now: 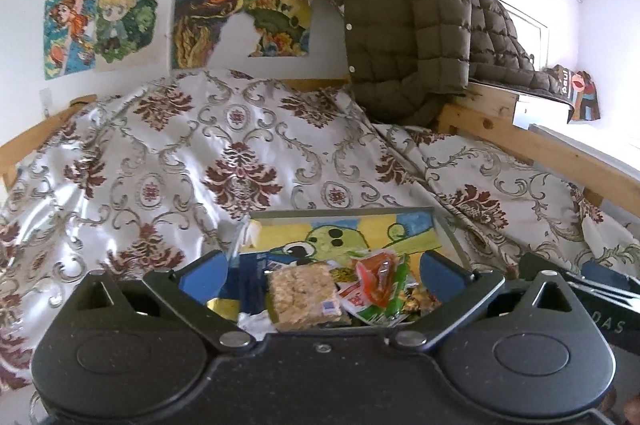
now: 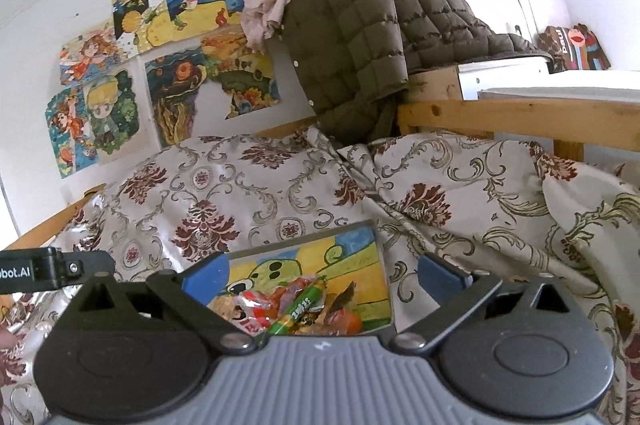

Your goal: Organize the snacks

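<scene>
snacks heaped nearest the lens: a pale oat bar (image 1: pixel 304 295) in clear wrap, a red-orange packet (image 1: pixel 374 281) beside it, a green candy stick (image 2: pixel 298 313) seen better from the right wrist, plus small gold-foil pieces too jumbled to name. all lie loose on a painted board (image 1: pixel 372 229), green cartoon creature on yellow and blue, lying flat on the patterned bedspread (image 1: pixel 180 153). progress, as a judgement: barely begun or not begun; nothing looks sorted, grouped or lined up, and no container for them is in view, so the whole pile is left to separate. left gripper (image 1: pixel 322 271) hovers over the pile, blue pads spread wide with the oat bar and red packet showing in the gap between them; cannot tell whether a pad touches anything; it grips nothing. right gripper (image 2: pixel 324 275) likewise spread wide above the near right part of the board, candy stick and packets under its gap, holding nothing. left tool's black body shows at the left edge of the right view, so the two sit close side by side. farther out: wooden bed frame (image 2: pixel 500 121), quilted olive jacket (image 1: pixel 404 25) draped over the end, children's paintings (image 1: pixel 132 21) taped to the white wall.
</scene>
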`<state>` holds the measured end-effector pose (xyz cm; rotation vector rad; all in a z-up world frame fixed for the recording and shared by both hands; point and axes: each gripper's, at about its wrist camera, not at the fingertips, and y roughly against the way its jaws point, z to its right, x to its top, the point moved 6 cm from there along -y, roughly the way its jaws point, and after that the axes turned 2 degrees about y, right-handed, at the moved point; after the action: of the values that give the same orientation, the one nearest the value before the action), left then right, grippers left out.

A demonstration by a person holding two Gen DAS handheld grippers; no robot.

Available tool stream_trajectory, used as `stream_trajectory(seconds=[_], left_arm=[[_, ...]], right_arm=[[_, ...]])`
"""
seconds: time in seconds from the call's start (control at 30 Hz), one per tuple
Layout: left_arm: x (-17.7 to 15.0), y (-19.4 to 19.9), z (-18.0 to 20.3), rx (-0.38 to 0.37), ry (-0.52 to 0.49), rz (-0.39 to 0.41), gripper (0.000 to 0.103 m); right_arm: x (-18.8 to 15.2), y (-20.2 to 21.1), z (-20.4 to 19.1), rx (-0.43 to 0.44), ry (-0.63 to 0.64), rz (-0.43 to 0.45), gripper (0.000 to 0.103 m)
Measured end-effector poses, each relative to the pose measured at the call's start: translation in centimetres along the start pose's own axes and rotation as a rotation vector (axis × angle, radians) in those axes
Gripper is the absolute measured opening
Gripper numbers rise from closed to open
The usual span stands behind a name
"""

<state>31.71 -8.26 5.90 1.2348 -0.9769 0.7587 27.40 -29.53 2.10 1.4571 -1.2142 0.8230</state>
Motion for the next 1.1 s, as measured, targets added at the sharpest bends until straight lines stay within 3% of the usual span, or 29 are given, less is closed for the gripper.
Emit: stream_trajectory(seconds=[0.67, 1.1], left_arm=[[-6.5, 7.3, -3.6, 0.138, 0.119, 0.048, 0.102], [-9.1, 11.0, -3.6, 0.156, 0.145, 0.074, 0.102]], right_arm=[[-2.3, 7.1, -2.6, 0.046, 0.145, 0.01, 0.103], [-3.6, 10.9, -3.0, 0.065, 0.178, -0.005, 0.103]])
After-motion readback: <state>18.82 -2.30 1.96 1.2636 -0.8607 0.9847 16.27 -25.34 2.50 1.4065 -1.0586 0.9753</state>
